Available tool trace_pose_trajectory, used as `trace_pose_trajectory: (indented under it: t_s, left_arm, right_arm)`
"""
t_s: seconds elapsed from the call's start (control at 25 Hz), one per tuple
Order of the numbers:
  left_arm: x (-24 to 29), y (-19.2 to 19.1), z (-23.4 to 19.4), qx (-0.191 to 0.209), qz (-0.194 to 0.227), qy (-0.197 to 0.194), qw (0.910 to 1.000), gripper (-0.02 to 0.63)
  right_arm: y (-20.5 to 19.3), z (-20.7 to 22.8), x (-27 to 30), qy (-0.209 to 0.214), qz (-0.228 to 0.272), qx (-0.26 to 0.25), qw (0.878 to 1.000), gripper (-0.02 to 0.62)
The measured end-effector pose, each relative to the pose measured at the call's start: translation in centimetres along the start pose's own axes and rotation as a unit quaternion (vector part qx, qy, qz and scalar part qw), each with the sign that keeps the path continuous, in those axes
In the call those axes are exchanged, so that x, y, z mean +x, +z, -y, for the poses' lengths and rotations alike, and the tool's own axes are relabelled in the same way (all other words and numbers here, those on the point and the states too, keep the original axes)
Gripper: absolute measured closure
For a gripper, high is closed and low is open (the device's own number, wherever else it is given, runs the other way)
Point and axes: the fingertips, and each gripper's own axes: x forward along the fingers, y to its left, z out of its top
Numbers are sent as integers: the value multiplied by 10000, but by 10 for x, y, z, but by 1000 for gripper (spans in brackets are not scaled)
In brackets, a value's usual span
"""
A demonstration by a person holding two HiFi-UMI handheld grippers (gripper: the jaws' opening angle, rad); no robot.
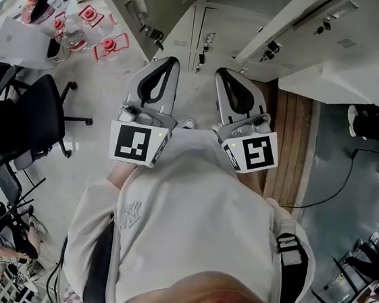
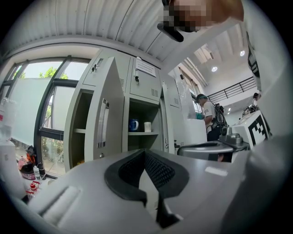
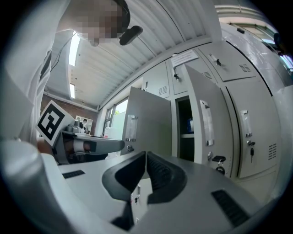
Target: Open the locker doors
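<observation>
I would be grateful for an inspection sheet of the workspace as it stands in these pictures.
Surface: pale floor, with a wooden strip at the right.
Job's things: two locker doors stand open; neighbouring door is shut, with a key.
Clutter: blue mug and white mug on the open locker's shelf.
Tools: left tool and right tool are shut and empty, held before the chest.
Cables: black cable on the floor at the right.
Surroundings: office chair at the left; person in the background.
</observation>
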Motion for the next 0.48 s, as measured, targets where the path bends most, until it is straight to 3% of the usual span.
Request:
trace_pose_trajectory:
  t_s: [0.48]
  left_arm:
    - [7, -1, 1, -13, -12, -60, 10000, 604]
  right_arm:
    - [-2, 6, 1, -65, -39, -17, 10000, 577]
